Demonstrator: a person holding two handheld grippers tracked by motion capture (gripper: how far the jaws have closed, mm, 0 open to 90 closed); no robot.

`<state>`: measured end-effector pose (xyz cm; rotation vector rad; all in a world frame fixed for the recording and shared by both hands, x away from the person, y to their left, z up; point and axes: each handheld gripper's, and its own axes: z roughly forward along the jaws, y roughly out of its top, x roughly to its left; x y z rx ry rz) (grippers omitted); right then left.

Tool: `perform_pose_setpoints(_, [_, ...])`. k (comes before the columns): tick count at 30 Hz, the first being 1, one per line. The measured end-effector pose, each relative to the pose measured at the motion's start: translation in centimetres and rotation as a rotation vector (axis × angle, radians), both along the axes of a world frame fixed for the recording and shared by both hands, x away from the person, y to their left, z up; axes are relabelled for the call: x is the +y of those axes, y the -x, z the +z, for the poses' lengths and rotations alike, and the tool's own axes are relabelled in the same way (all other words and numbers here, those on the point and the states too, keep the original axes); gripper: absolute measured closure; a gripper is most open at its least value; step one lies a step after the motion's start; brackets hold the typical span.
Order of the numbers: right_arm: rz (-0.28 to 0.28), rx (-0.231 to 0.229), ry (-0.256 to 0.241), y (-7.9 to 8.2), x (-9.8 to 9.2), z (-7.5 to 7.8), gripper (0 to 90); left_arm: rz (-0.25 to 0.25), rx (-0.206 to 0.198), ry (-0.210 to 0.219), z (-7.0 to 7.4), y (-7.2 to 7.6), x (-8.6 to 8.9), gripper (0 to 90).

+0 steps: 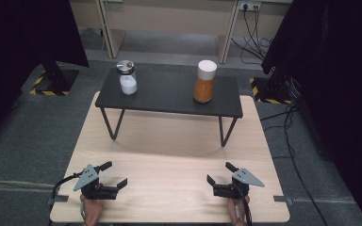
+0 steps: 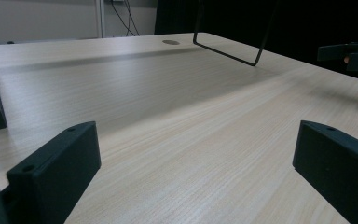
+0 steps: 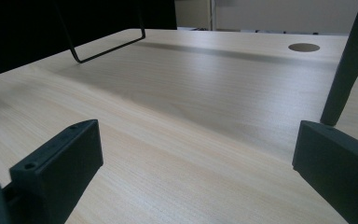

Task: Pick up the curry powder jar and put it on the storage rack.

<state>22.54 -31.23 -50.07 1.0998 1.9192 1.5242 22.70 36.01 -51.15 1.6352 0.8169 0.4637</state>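
**Two jars set high on a narrow riser, both hand-held grippers empty**

A pale wooden tabletop [image 1: 169,155] is seen on grey carpet, with dark curtains to either side and cables trailing at three o'clock. At seven o'clock on the tabletop the left hand-held gripper [image 1: 114,175] is rested, its jaws spread wide and nothing held between them; at five o'clock the right hand-held gripper [image 1: 219,173] is held likewise, jaws parted and empty. In the left hand-held gripper's own view only bare wood is found between the jaws.

Farther out, towards twelve o'clock, a black riser shelf [image 1: 169,94] is stood on thin wire legs. On it, at eleven o'clock, a glass jar of white powder [image 1: 127,77] is placed upright; at one o'clock an orange-filled jar with a white cap [image 1: 204,81] is placed upright. Both are well apart from the grippers.

Several risks may be judged. The jars are tall and narrow, so either could be tipped if struck by one open jaw before the other is set around it. Smooth glass could be let slip if gripped too lightly. The riser could be shifted if a leg is knocked during the reach.
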Motion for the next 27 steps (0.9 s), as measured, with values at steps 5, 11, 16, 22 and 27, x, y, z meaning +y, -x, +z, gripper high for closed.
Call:
perform_pose_setpoints(5, [0.003,0.004,0.0,-0.05,-0.02,0.02,1.4,0.001,0.0,0.0,0.0,0.01,-0.01,0.1])
perform_pose_setpoints(11, [0.003,0.006,0.003,-0.08,0.02,0.06,1.5,0.0,0.0,0.0,0.0,0.01,0.0,0.1])
perform_pose_setpoints(16, [0.002,0.009,0.005,-0.11,0.06,0.09,1.5,0.0,0.0,0.0,0.0,0.0,0.0,0.1])
perform_pose_setpoints(22, [0.003,0.01,0.006,-0.13,0.07,0.1,1.4,0.0,0.0,0.0,0.0,0.0,0.0,0.1])
perform_pose_setpoints(27, [0.001,0.01,0.011,-0.13,0.15,0.14,1.5,0.0,0.0,0.0,0.0,0.0,0.0,0.1])
